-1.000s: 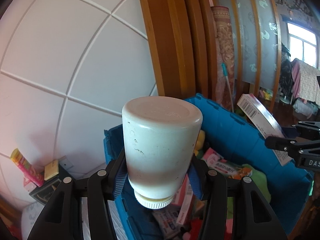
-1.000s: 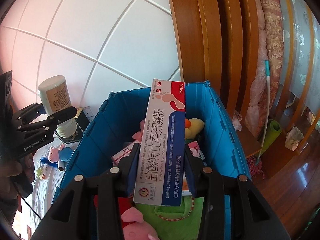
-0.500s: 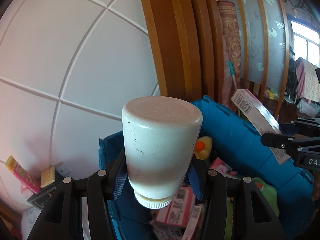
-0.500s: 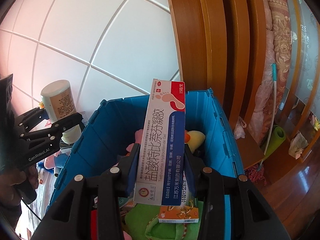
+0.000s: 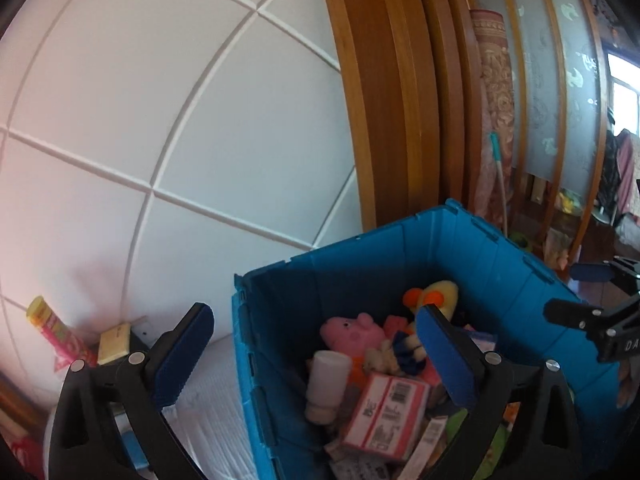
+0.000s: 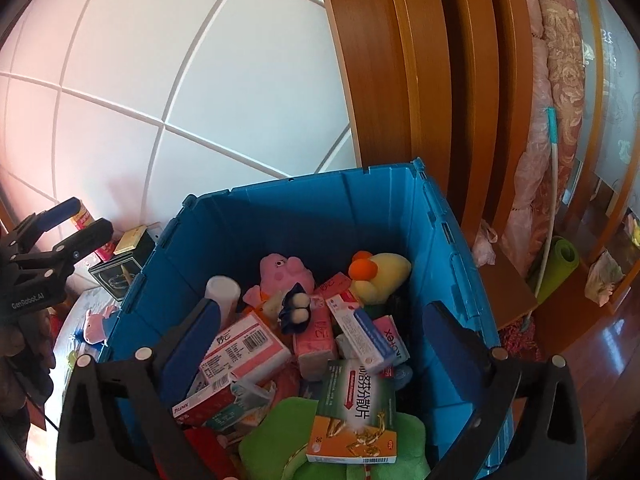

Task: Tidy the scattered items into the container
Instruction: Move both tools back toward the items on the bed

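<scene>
The blue crate (image 5: 360, 240) (image 6: 300, 184) stands against the white wall, filled with plush toys and medicine boxes. Above its left wall my left gripper (image 5: 312, 320) hangs with its jaws opening wide and nothing between them. A white bottle (image 5: 326, 384) (image 6: 222, 292) lies inside by the left wall. My right gripper (image 6: 322, 312) is over the crate, jaws opening and empty, with the red, white and blue cream box (image 6: 360, 328) lying on the pile below. Each gripper shows in the other's view: the left gripper (image 6: 84, 218), the right gripper (image 5: 568, 292).
A pink pig toy (image 6: 94, 322) lies on the white table left of the crate. A black box (image 6: 120, 268) and a pink tube (image 5: 52, 328) stand by the wall. To the right are a wooden door frame (image 6: 400, 100), a mop (image 6: 552, 184) and a green mat (image 6: 560, 260).
Both grippers let go: the white bottle dropped from the left jaws and the cream box from the right into the crate. Both moved closer over the crate.
</scene>
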Demonstrator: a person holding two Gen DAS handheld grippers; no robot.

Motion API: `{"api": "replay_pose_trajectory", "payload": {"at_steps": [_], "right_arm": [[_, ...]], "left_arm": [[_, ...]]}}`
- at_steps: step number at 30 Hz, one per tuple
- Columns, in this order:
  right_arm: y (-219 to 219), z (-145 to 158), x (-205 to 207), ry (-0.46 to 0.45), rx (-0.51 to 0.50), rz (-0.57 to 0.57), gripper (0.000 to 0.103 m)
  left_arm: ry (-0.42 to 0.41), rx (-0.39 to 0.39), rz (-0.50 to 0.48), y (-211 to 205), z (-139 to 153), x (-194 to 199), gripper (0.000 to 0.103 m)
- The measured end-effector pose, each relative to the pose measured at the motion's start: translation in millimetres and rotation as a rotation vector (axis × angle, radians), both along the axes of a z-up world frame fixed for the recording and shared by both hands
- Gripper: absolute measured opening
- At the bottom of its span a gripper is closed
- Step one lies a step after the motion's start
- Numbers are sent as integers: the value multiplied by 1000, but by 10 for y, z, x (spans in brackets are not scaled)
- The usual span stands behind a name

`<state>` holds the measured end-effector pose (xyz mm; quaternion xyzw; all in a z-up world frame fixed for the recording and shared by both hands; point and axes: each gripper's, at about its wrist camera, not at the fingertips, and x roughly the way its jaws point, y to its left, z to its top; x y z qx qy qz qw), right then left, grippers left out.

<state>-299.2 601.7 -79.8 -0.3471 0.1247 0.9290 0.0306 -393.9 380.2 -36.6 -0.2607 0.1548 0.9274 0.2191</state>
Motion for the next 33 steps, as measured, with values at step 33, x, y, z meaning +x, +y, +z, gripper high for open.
{"api": "replay_pose_trajectory", "payload": {"at_steps": [33], "right_arm": [[-3323, 195, 65, 11, 72, 378, 103]], "left_arm": [[-151, 24, 355, -3781, -707, 883, 102]]}}
